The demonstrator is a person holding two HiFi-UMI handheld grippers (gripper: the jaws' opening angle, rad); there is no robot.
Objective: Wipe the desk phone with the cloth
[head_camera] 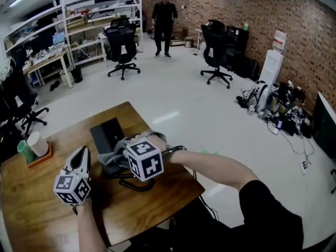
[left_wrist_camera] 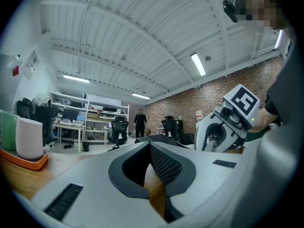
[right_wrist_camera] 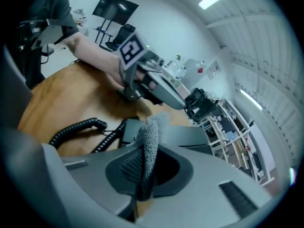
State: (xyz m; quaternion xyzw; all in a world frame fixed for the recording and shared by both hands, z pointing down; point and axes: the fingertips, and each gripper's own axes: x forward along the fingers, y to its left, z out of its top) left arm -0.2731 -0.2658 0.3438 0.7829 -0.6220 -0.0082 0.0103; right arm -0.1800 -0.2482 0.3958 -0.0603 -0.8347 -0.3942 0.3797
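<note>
The black desk phone [head_camera: 106,134] lies on the wooden desk [head_camera: 37,203], its coiled cord [head_camera: 132,182] trailing toward the front edge. My right gripper [head_camera: 126,154] hangs over the phone's near end, shut on the grey cloth [head_camera: 112,160]. In the right gripper view the cloth [right_wrist_camera: 151,139] stands pinched between the jaws, with the phone [right_wrist_camera: 192,136] and the cord [right_wrist_camera: 78,127] beyond. My left gripper [head_camera: 81,154] hovers just left of the phone, jaws together and holding nothing. The left gripper view shows the right gripper [left_wrist_camera: 223,127] close on the right.
An orange tray [head_camera: 38,159] with a white cup [head_camera: 37,143] and a green cup [head_camera: 24,150] sits at the desk's left edge. Office chairs [head_camera: 122,43], shelving and a standing person [head_camera: 164,22] are far off across the floor.
</note>
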